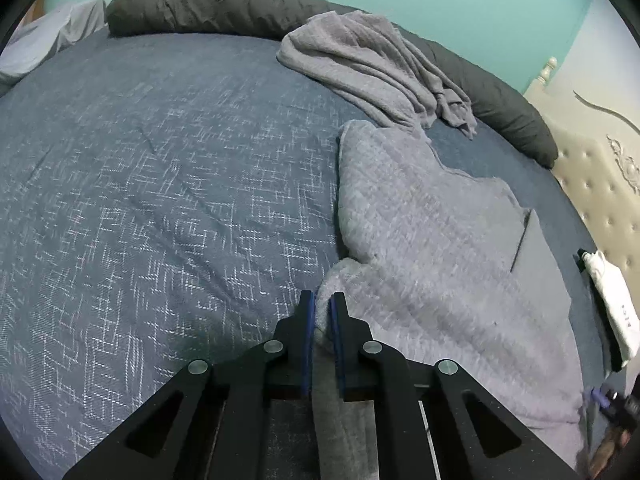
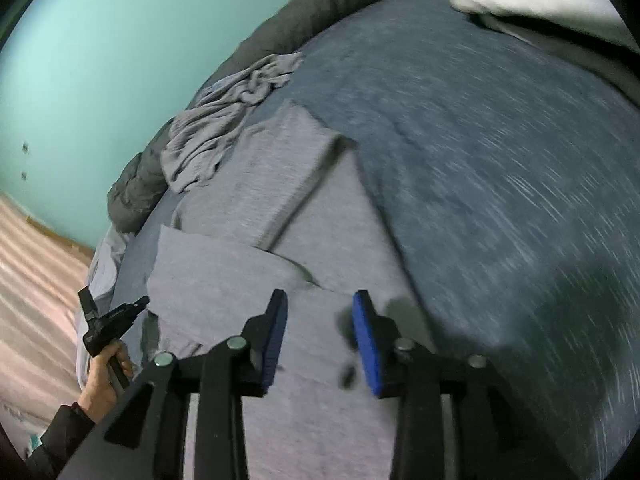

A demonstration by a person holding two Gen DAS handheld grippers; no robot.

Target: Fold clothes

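We hold the left tongs (image 1: 323, 308) pressed nearly together on a bunched edge of the grey sweatshirt (image 1: 432, 248), pinching a fold of the fleecy cloth between the blue pads, presumably so that this side can be lifted and carried over. The garment lies spread on the bed (image 1: 160, 184), running from the tongs toward 1 o'clock in the left view, with one sleeve laid across its body; its surface looks soft, napped and a little ribbed, and a flat pocket seam shows at about 3 o'clock. We keep the right tongs (image 2: 320, 320) spread wide above the smooth lower panel of the same sweatshirt, gripping nothing, seemingly poised to take a second hold or to press the cloth flat. A second grey garment (image 1: 380, 68), thinner and crumpled into ropey wrinkles, waits at 12 o'clock beside a dark rolled duvet (image 1: 224, 4). The bed cover is a blue weave flecked with white crosshatch.
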